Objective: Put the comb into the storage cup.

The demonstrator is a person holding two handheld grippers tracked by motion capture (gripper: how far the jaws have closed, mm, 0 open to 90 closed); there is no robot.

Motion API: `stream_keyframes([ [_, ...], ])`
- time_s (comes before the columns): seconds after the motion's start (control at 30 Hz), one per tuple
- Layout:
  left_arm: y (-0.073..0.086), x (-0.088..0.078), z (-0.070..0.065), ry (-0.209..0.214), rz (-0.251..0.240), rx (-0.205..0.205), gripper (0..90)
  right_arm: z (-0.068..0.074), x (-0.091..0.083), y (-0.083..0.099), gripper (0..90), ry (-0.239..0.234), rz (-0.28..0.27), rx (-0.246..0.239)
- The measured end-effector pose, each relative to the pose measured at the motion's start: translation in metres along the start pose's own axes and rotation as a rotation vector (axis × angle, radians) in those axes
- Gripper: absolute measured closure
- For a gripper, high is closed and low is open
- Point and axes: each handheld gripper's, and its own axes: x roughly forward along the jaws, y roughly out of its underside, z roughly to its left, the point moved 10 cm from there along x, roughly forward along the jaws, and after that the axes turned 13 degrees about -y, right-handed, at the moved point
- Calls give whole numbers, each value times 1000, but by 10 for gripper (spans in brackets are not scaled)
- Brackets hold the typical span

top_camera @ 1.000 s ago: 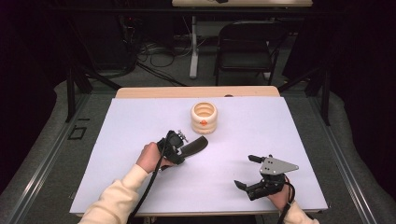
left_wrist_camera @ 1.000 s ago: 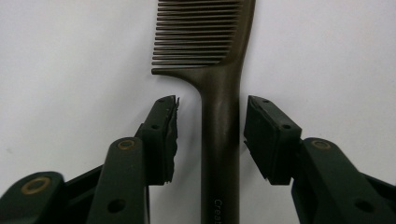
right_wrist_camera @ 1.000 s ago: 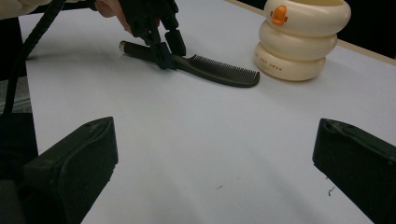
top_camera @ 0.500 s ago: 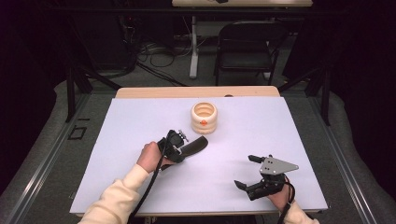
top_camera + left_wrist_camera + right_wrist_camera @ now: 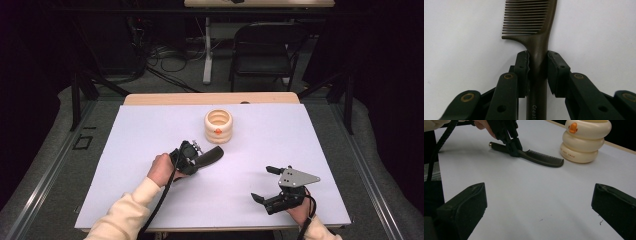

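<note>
A dark brown comb lies flat on the white table, teeth end toward a cream ringed holder with an orange duck beak. My left gripper has its pads on both sides of the comb handle. Its jaws have just been closing, and the pads now press the handle. From the right gripper view, the left gripper grips the comb just behind its teeth, with the holder beyond. My right gripper rests near the front right, jaws wide apart with nothing between them.
The white table top has a wooden strip along its far edge. A folding chair and cables stand on the floor behind it. A black cable trails from the left gripper along the person's sleeve.
</note>
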Motion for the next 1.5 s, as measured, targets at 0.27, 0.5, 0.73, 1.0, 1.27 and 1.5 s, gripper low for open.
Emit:
stream_keyframes([
  [0.27, 1, -8, 0, -2, -38, 11, 720, -1, 0, 0, 0, 1, -2, 1],
  [0.5, 5, -13, 0, -8, -49, 24, 721, 0, -1, -1, 0, 1, -4, 2],
  [0.73, 5, -18, 4, -12, -81, 7, 721, 0, 0, -1, 0, 1, -4, 2],
  [1.0, 6, -26, 6, -11, -114, -1, 721, -1, 0, -1, 0, 2, -2, 3],
  [1.27, 7, -33, 8, -19, -149, -11, 721, -1, 0, -1, 0, 1, -3, 2],
  [1.5, 9, -36, 10, -28, -175, -28, 721, -1, 0, -1, 0, 1, -2, 1],
])
